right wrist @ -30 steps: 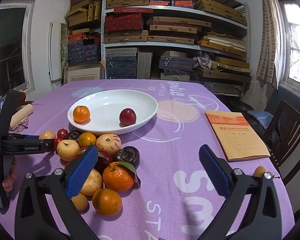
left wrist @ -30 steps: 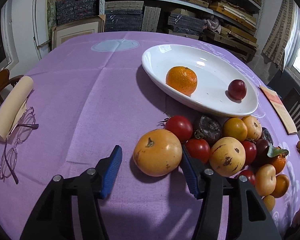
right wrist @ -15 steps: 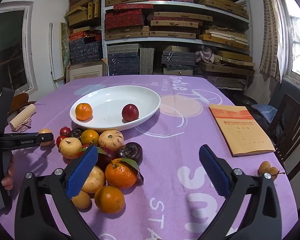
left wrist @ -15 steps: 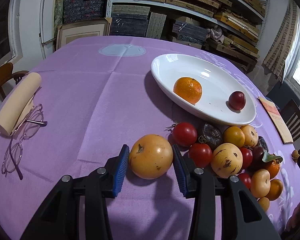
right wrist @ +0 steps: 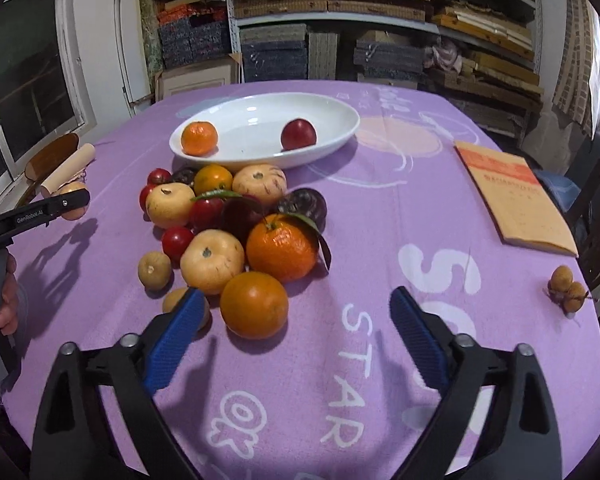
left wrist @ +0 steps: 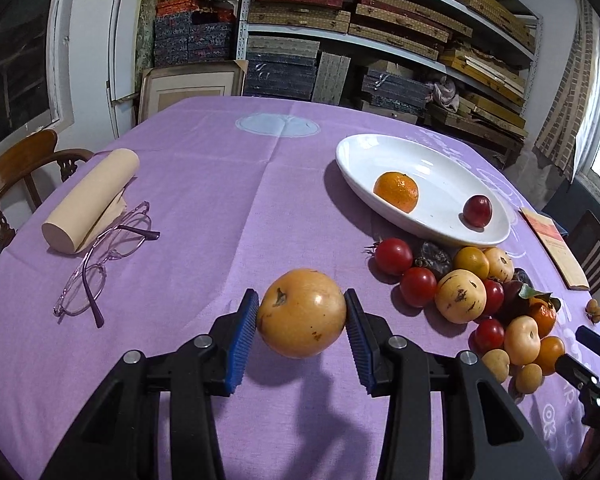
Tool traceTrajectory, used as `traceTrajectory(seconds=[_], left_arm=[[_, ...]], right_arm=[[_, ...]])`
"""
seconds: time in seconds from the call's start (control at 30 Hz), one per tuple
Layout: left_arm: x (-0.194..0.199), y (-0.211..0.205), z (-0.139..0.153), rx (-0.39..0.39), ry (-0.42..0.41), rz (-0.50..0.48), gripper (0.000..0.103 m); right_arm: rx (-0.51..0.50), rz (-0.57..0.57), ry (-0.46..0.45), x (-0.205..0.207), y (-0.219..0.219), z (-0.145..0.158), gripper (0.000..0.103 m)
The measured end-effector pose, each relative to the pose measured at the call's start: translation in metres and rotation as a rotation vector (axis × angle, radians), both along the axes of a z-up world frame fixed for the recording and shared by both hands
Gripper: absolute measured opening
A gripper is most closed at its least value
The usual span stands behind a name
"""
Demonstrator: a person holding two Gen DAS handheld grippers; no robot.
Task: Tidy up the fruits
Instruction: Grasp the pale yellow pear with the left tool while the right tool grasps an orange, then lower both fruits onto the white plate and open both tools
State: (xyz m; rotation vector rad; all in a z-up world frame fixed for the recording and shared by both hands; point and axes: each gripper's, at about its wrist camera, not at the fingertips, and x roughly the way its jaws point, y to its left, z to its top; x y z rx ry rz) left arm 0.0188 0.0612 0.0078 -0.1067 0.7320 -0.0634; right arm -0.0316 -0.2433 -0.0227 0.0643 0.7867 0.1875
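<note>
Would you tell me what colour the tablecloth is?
The tablecloth is purple with white print, clearest from the right wrist.

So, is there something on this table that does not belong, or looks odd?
Yes. A pair of glasses lies folded open beside a cream roll at the table's left edge, far from the fruit. A brown booklet lies on the right, and a few small brown fruits sit alone near it, apart from the pile. Nothing looks spilled or damaged.
</note>
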Motion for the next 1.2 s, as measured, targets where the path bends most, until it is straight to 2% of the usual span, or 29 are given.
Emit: traceTrajectory(seconds=[0.07,0.17,0.3,0.37,0.43,0.63,0.77,0.9,1.03,1.1,1.2], left_arm=[[0.002,-0.002,-0.001,-0.004,0.006,-0.011,0.044],[0.002,-0.001,0.000,-0.012,0.005,-0.014,0.044],[0.002,-0.002,-0.001,-0.012,0.012,-0.020,0.044],[0.002,-0.003,-0.001,-0.010,0.011,-0.021,0.044],[0.002,-0.003,-0.002,-0.010,0.012,-0.021,0.044],[0.002,-0.004,-0.002,-0.010,0.014,-0.026,0.044],[0.002,-0.004,-0.002,-0.009,0.017,-0.032,0.044],[0.013,-0.012,0.006,-0.010,0.032,-0.067,0.044],[0.045,-0.035,0.031,0.045,-0.007,-0.117,0.044],[0.067,-0.045,0.042,0.055,-0.011,-0.126,0.044],[0.110,-0.063,0.054,0.061,0.004,-0.156,0.044]], right_arm=[[0.019,-0.001,0.009,0.000,-0.003,-0.001,0.072],[-0.029,0.006,0.001,0.000,0.004,0.001,0.073],[-0.025,0.030,0.018,0.004,0.011,0.000,0.072],[-0.018,0.046,0.028,0.008,0.013,-0.001,0.060],[0.004,0.068,0.057,0.012,0.016,-0.006,0.038],[0.019,0.077,0.061,0.011,0.017,-0.006,0.038],[0.022,0.063,0.030,0.006,0.013,0.001,0.038],[-0.005,0.065,-0.031,0.012,0.007,0.035,0.038],[-0.042,0.056,-0.127,0.047,0.003,0.080,0.038],[-0.026,0.066,-0.122,0.077,0.002,0.089,0.038],[-0.032,0.068,-0.093,0.126,0.007,0.088,0.038]])
